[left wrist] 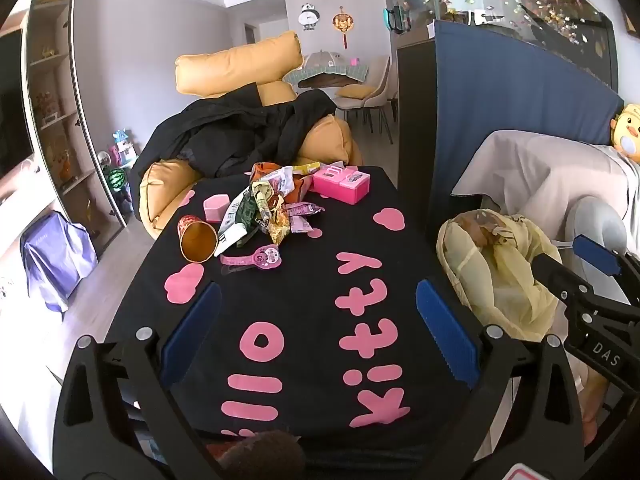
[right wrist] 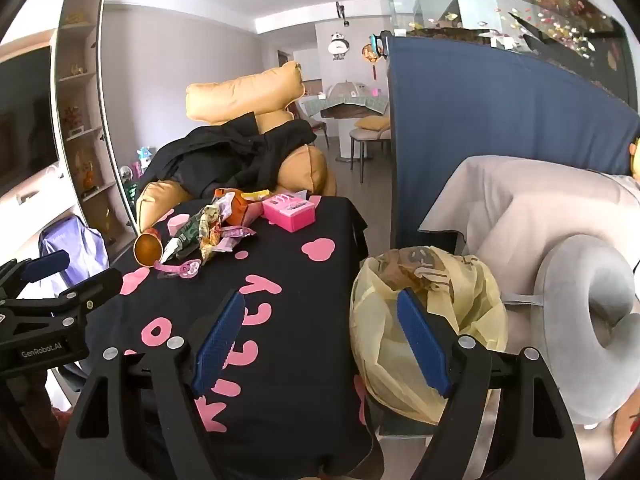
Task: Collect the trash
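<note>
A heap of crumpled snack wrappers [left wrist: 268, 208] [right wrist: 212, 226] lies at the far end of the table, which wears a black cloth with pink letters [left wrist: 304, 312] [right wrist: 288, 280]. A paper cup [left wrist: 197, 237] [right wrist: 147, 249] lies on its side left of the heap. A yellow plastic bag [left wrist: 500, 272] [right wrist: 432, 320] with something brown inside hangs open at the table's right edge. My left gripper [left wrist: 318, 328] is open over the near cloth, nothing between its blue pads. My right gripper [right wrist: 320, 340] is open near the table's right edge, its right finger in front of the bag.
A pink box [left wrist: 342, 184] [right wrist: 289, 211] and a small pink block [left wrist: 216, 208] sit by the heap, a pink tag [left wrist: 256, 258] nearer. Behind the table are orange cushions with black clothing [left wrist: 240, 136]. A blue panel [left wrist: 500, 128], a covered seat [right wrist: 520, 208] and a grey neck pillow [right wrist: 588, 320] stand right.
</note>
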The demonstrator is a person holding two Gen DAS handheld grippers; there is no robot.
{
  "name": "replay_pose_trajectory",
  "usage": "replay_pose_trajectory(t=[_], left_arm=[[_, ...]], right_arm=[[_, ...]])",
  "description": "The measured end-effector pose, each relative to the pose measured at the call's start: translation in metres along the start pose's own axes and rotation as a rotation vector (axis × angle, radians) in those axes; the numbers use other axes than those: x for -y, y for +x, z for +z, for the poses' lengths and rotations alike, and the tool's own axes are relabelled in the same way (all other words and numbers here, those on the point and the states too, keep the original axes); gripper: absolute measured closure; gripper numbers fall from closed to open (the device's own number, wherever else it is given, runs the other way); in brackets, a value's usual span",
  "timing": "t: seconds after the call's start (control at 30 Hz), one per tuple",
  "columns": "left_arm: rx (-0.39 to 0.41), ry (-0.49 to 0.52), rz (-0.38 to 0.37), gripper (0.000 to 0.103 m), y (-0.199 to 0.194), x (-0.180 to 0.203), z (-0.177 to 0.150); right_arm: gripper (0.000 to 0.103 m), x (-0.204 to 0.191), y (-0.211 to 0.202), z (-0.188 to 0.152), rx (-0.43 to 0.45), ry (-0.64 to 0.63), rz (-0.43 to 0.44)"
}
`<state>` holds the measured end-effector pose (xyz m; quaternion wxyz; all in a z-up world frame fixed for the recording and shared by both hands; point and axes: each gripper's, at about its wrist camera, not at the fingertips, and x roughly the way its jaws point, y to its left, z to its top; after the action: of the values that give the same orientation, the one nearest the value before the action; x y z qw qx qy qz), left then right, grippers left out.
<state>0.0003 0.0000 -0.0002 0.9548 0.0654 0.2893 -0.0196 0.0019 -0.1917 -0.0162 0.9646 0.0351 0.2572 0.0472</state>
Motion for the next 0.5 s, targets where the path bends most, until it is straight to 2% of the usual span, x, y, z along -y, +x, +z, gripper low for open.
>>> replay_pose_trajectory(t=[0.5], left_arm=[[-0.002,-0.001,-0.001,0.009,0.0001,0.0000,0.0000]], right_arm=[[0.028,0.0059,0.0023,-0.0015,-0.001,0.014,0.002]])
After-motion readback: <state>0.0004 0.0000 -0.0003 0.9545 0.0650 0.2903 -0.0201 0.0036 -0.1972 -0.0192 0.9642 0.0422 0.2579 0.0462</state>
